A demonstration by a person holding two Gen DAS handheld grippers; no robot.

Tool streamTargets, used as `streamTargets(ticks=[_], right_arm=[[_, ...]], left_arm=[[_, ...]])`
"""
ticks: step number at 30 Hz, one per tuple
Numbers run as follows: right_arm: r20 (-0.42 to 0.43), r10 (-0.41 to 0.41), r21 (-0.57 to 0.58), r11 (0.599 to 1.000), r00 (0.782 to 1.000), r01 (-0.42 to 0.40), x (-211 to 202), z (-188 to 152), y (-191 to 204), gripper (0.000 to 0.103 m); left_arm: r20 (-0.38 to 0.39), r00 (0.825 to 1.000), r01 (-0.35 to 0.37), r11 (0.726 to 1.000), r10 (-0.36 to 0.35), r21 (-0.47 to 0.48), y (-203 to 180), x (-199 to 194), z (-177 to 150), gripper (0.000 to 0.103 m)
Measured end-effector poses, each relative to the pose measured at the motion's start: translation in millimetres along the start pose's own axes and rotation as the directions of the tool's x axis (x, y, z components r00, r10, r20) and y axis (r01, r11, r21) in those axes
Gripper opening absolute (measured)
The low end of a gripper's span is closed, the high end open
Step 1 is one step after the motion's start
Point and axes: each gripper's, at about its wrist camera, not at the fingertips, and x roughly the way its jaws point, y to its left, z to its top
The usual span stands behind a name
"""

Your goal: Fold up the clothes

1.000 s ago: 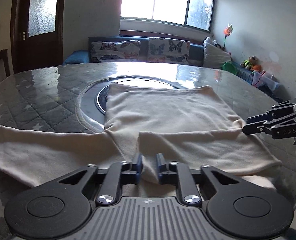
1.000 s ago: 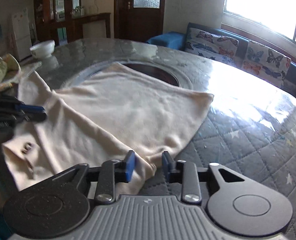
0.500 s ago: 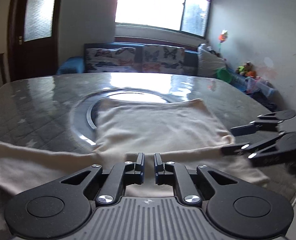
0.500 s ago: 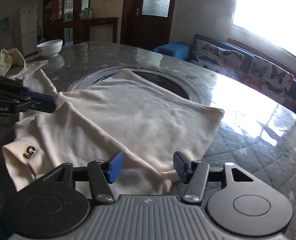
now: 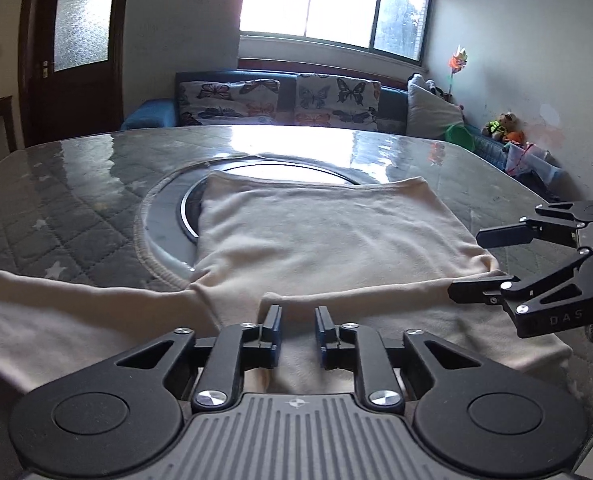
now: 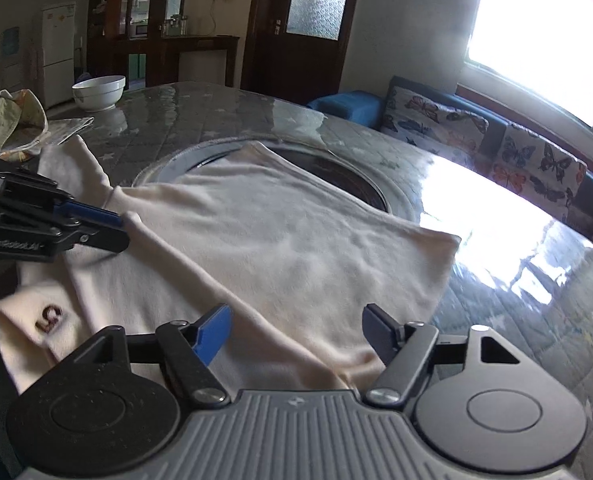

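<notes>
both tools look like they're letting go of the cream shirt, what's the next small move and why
Probably lift both tools up and back off the cream shirt. The right tool has its jaws spread and still opening, with cloth lying loose between them; the left tool is opening too, with cloth in the narrow gap. The folded sleeve lies flat on the table, so clearing away first avoids dragging it.

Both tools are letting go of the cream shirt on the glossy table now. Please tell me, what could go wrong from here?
1. The left tool is opening, but a raised ridge of the cream shirt sits between its fingers; pulling back may drag the fold out.
2. The right tool, also opening, is over the folded edge, which might snag.
3. The table looks glossy, so the shirt may slide easily.
</notes>
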Motion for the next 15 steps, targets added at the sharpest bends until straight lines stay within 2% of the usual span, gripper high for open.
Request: streamTargets(ticks=[2,7,11,15], right_arm=[[-0.007,0.016,-0.007,1.000,1.000,-0.016,7.0,2.9,6.1,0.076],[0.001,0.054,-0.057,0.997,0.999,-0.054,12.1,7.5,30.0,0.079],[0.014,0.102,-0.104,0.990,0.995,-0.100,11.3,13.2,52.1,0.083],[0.021,0.144,-0.156,0.978,0.989,-0.139,14.6,19.0,75.1,0.084]], left_arm=[[0.008,1.000,-0.024,1.000,0.024,-0.019,6.6,-7.7,-1.1,0.036],[0.020,0.993,-0.113,0.989,0.115,-0.092,34.7,-30.3,-7.0,0.039],[0.020,0.977,-0.209,0.965,0.214,-0.158,62.6,-46.0,-11.3,0.043],[0.005,0.952,-0.297,0.928,0.306,-0.223,89.1,-55.8,-14.7,0.047]])
